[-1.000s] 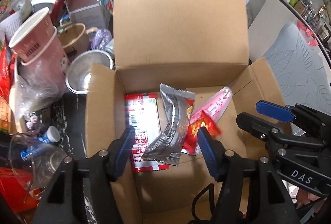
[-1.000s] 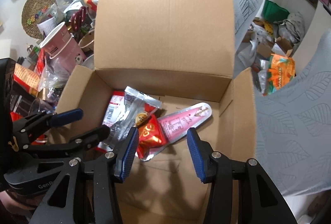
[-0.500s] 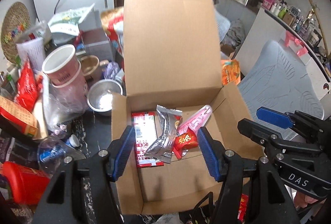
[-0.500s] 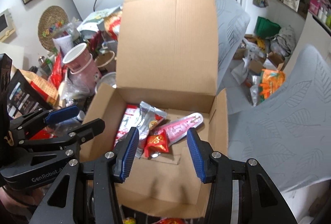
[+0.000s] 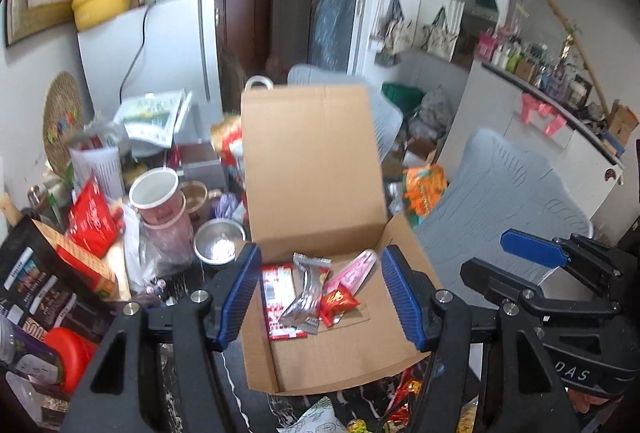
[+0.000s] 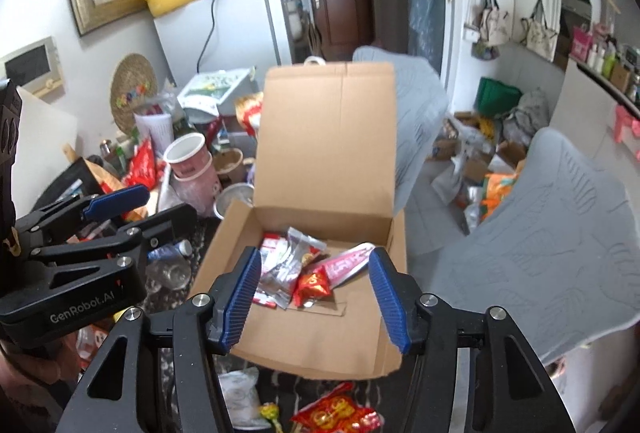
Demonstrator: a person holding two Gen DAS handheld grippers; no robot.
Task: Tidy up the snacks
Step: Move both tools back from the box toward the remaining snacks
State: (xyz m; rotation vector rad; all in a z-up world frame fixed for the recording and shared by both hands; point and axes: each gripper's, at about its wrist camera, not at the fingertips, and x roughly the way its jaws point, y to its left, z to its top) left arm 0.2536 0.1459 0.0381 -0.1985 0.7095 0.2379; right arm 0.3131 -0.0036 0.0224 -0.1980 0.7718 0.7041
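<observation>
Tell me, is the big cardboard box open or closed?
Open. The cardboard box has its lid standing straight up, and snack packets show inside.

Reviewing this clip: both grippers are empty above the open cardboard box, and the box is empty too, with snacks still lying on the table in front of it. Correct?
Not quite. The cardboard box is not empty: the right wrist view shows a silver packet, a small red packet and a pink packet inside. The rest stands: the left gripper and right gripper hold nothing, and a red snack bag lies in front.
</observation>
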